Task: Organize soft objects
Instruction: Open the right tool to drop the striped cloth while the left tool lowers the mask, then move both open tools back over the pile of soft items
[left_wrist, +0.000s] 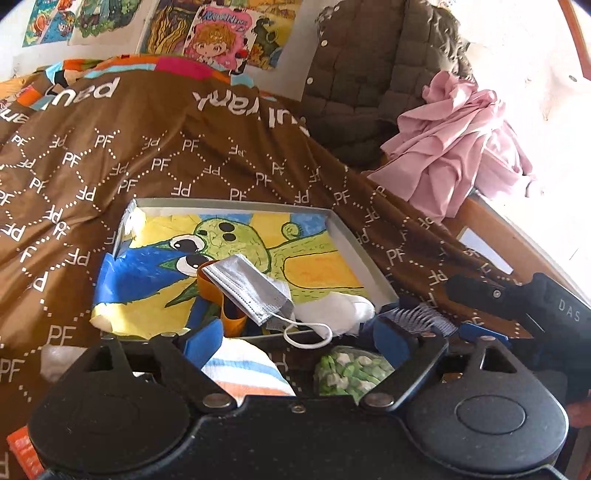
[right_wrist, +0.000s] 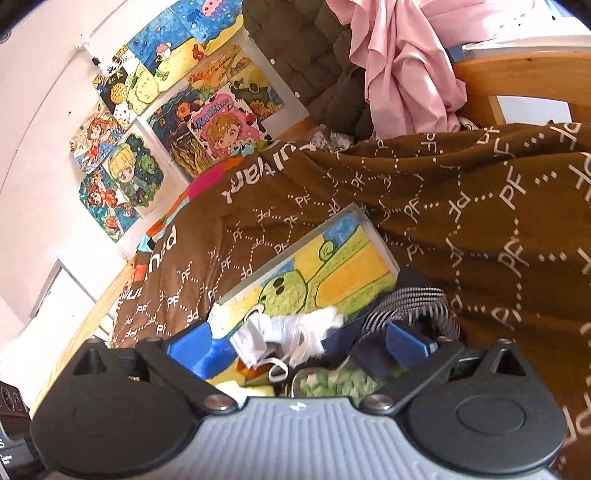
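A shallow grey cardboard box (left_wrist: 364, 254) sits on the brown printed blanket (left_wrist: 147, 158). In it, near the front: grey pleated face mask (left_wrist: 245, 286), w/ white fluffy cloth (left_wrist: 334, 308) just right of it. Striped towel (left_wrist: 245, 371) & green-white bag (left_wrist: 351, 373) lie in front of box.

One tray (left_wrist: 369, 254), one face mask (left_wrist: 247, 288), one pink cloth (left_wrist: 454, 147), one quilted jacket (left_wrist: 373, 74).

A brown bedspread (left_wrist: 155, 155) printed with white "PF" lettering fills the middle of the left wrist view, with a strip of bright colour blocks (left_wrist: 110, 68) along its far edge at the upper left. Cartoon drawings (left_wrist: 218, 35) are stuck to the white wall (right_wrist: 37, 110) along the top of the frame. At the upper right a quilted olive jacket (left_wrist: 369, 74) hangs beside a crumpled pink cloth (left_wrist: 458, 136), above a wooden bed frame (right_wrist: 517, 77).
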